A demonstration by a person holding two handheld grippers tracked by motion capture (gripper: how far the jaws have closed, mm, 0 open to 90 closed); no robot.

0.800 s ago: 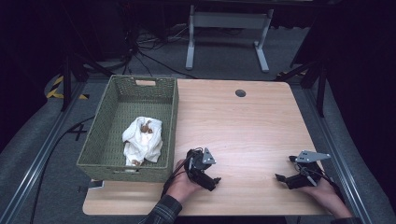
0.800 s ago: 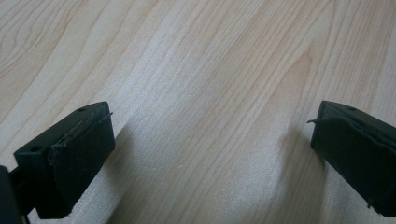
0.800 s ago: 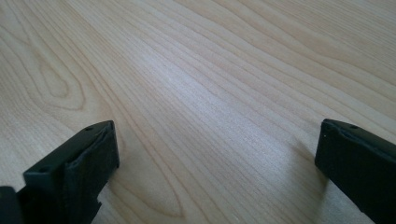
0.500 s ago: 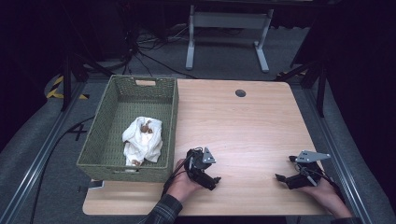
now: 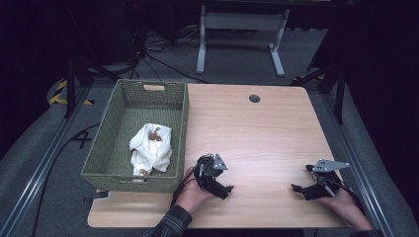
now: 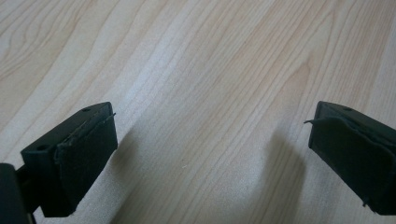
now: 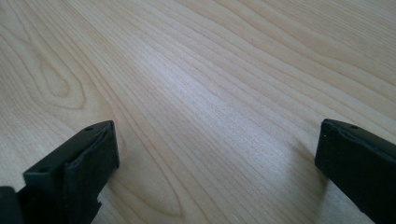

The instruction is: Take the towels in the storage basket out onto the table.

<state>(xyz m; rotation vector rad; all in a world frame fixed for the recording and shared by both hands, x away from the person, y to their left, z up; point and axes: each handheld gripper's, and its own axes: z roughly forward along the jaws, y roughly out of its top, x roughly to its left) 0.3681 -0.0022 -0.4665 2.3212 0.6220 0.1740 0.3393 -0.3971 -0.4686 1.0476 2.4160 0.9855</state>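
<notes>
— Nothing has shifted since the earlier frames: the white cloth bundle [image 5: 151, 149] lies where it lay, in the near half of the green woven basket [image 5: 114, 144] at the left of the bench [image 5: 257, 133].

— And the grippers?

— Left gripper [image 5: 223, 189] rests just right of the basket's near corner, right gripper [image 5: 298, 188] well apart at the bench's near right. Both have their fingers [image 6: 77, 151] spread wide over bare wood, holding nothing.

— So nothing started?

— Seemingly not. Next, I'd judge, the left one must lift over the basket wall and descend onto the cloth.
</notes>
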